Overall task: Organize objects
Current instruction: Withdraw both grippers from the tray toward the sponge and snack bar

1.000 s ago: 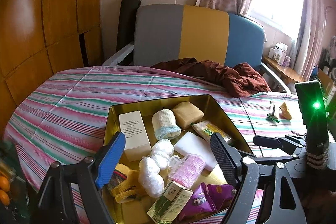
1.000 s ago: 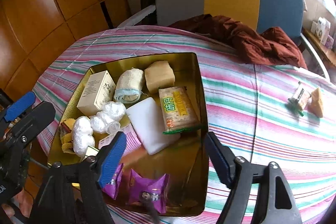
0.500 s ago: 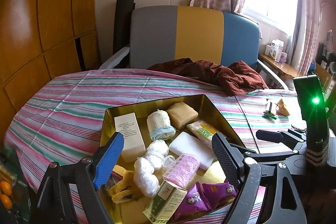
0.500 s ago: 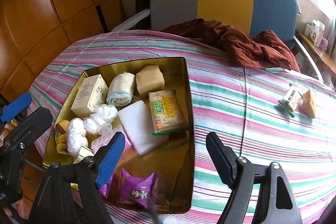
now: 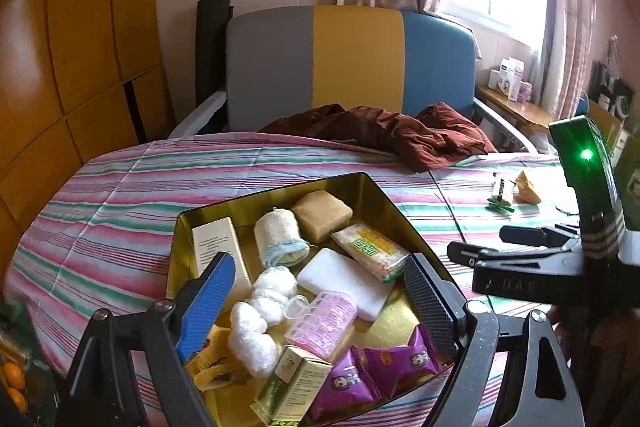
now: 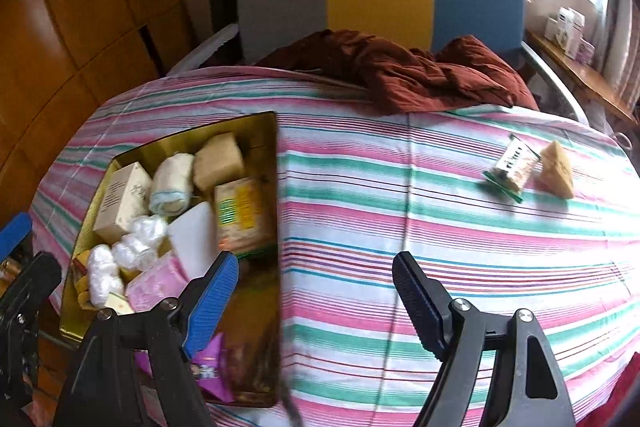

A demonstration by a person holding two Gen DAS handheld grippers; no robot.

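While most items already sit packed in the gold tin [image 6: 276, 155] near the surface's left edge, a snack packet [image 6: 510, 167] and a yellow wedge [image 6: 556, 169] lie touching each other, stranded near the right edge, likely the last to gather. The right claw [image 6: 316, 291] hangs released and empty over bare striped cloth [image 6: 400, 187] between tin and strays. The left claw [image 5: 320, 291], also released, hovers over the tin's contents, gripping nothing.
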